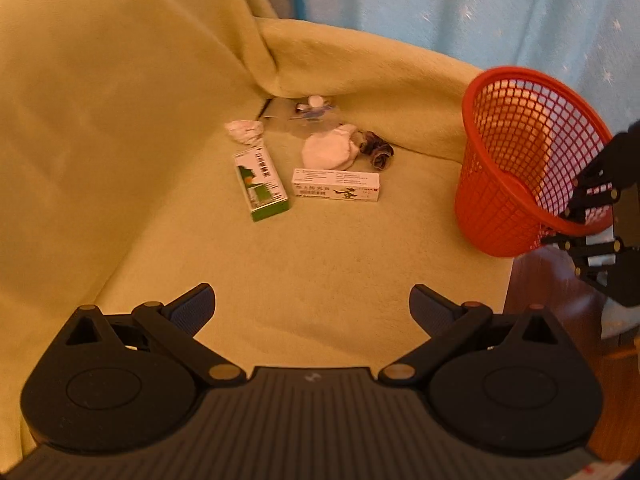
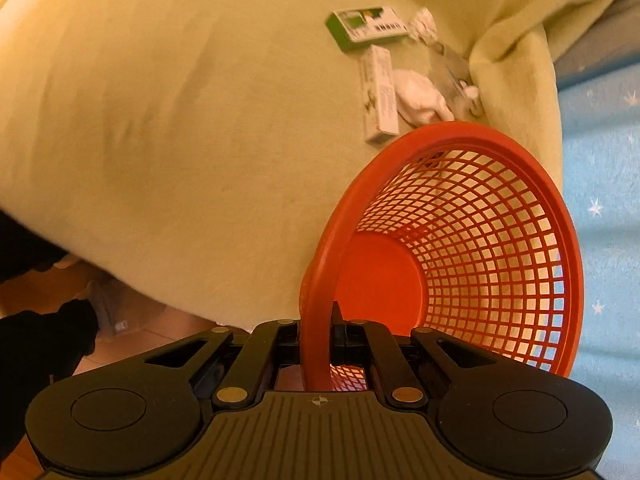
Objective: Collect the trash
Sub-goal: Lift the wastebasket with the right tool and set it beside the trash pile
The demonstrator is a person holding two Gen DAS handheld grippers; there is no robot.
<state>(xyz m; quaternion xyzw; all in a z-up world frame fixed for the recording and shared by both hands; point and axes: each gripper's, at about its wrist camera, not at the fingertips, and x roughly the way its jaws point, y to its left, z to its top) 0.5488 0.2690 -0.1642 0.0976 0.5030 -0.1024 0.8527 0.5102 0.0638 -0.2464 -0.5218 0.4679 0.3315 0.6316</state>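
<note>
Left gripper [image 1: 311, 308] spread wide at the bottom of the left wrist view, nothing between the fingers, hovering over a yellow-green blanket [image 1: 120, 140].

Right gripper [image 2: 318, 344] clamped tight on the rim of an orange mesh basket [image 2: 472, 248], rim pinched right between the fingers at bottom centre of the right wrist view. Basket tilted, mouth facing the camera, solid orange bottom visible, nothing inside. Same basket at the right edge of the left wrist view, sitting at the edge of the blanket.

Further out, a little pile of trash near the middle of the left wrist view, well apart from the basket:
- green and white box [image 1: 262, 184], angled, left side of the pile
- white box [image 1: 336, 189] just beside it to the right, lying flat
- white crumpled wad [image 1: 328, 152] just behind the white box
- small crumpled paper [image 1: 244, 131] above the green box
- dark scrunched thing [image 1: 378, 150] right of the white wad, too blurry to name
- clear plastic bit with a white cap [image 1: 314, 108] at the back, up against the blanket fold

Blue starry fabric [image 1: 480, 8] across the upper right. Brown wooden floor [image 1: 560, 300] at lower right.
</note>
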